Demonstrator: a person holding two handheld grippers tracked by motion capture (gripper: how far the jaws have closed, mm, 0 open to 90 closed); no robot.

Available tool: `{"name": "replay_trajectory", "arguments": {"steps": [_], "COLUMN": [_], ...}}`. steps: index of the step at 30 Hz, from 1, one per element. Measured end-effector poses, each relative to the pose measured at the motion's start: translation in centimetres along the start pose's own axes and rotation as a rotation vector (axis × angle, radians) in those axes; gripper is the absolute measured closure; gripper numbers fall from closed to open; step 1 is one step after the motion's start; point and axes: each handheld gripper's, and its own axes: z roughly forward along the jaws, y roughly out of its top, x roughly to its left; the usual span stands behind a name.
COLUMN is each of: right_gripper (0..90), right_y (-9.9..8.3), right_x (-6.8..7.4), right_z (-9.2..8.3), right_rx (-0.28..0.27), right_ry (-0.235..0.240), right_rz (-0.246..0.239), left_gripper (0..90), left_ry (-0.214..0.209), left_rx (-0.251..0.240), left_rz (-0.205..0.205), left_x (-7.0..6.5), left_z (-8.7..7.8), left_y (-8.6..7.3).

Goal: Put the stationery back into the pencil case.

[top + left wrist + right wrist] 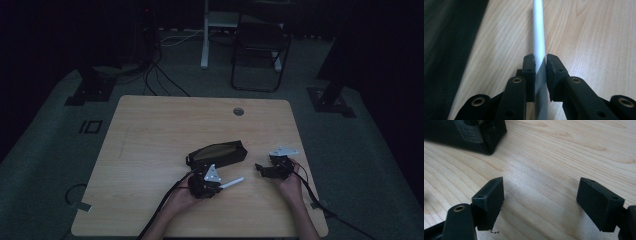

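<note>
Near the counter's (150, 135) front, left tongs (540, 65) clamp a white rod (539, 30) beside the pouch (217, 152); right tongs (540, 202) gape wide.

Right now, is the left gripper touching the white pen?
Touching. The left gripper view shows the left gripper with both pads pressed against the white pen, which runs out between them over the table.

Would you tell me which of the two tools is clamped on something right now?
The left tool: its jaws pinch the white rod, which sticks out ahead of them. The right tool stands wide open over bare table.
</note>
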Motion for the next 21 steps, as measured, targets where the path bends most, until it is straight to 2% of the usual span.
{"name": "replay_trajectory", "arguments": {"steps": [8,21], "right_gripper": [22.0,21.9], "right_y": [0.0,0.0], "right_x": [0.0,0.0], "right_z": [0.0,0.0], "right_rx": [0.000,0.000], "right_ry": [0.000,0.000], "right_rz": [0.001,0.001], "left_gripper": [78.5,78.5], "left_ry": [-0.007,-0.018], "left_rx": [-0.029,-0.050], "left_rz": [0.005,0.035], "left_x": [-0.3,-0.7], "left_z": [-1.0,-2.5], "left_y": [0.4,1.1]}}
